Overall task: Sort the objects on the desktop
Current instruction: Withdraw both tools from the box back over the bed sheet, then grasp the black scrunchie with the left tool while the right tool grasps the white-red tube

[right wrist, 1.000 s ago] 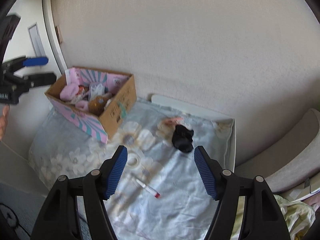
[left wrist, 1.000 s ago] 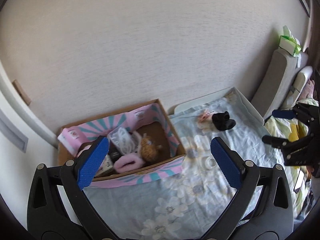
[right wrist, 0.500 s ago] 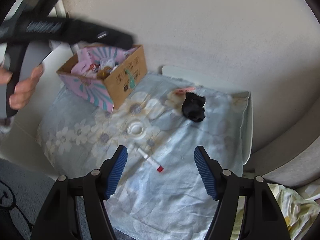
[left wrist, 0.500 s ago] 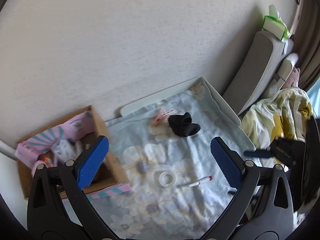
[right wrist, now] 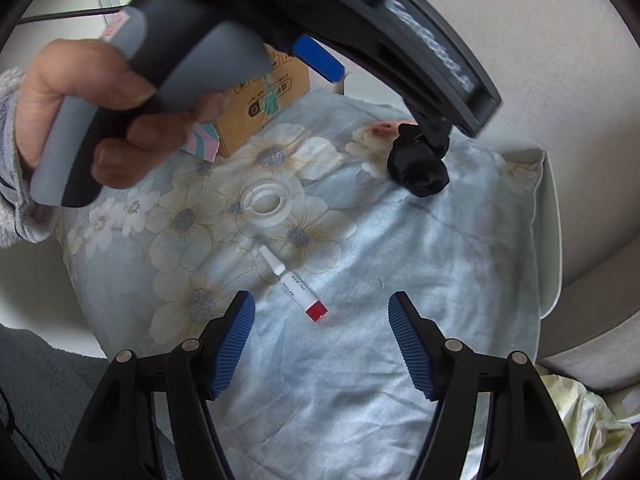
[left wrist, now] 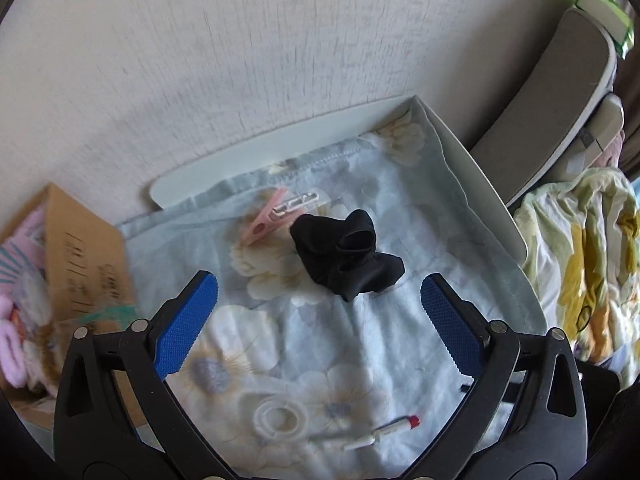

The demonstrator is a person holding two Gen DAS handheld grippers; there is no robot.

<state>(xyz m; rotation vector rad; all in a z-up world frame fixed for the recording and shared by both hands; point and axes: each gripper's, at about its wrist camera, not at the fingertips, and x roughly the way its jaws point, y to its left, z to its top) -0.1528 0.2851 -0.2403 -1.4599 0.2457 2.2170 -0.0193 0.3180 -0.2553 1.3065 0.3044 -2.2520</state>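
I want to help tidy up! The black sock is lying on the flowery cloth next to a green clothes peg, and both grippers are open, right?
Almost. The clothes peg is pink, not green; the left wrist view shows it clearly. The rest holds: the black sock lies on the flowery cloth beside the peg, and the left gripper and right gripper are both open.

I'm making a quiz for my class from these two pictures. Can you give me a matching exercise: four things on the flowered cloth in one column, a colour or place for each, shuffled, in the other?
Things:
1. sock
2. clothes peg
3. tape ring
4. small tube

Descriptions:
A. white, with a red cap
B. black, bunched up
C. pink, just behind the sock
D. white, lying flat on a flower print

Pairs: 1-B, 2-C, 3-D, 4-A
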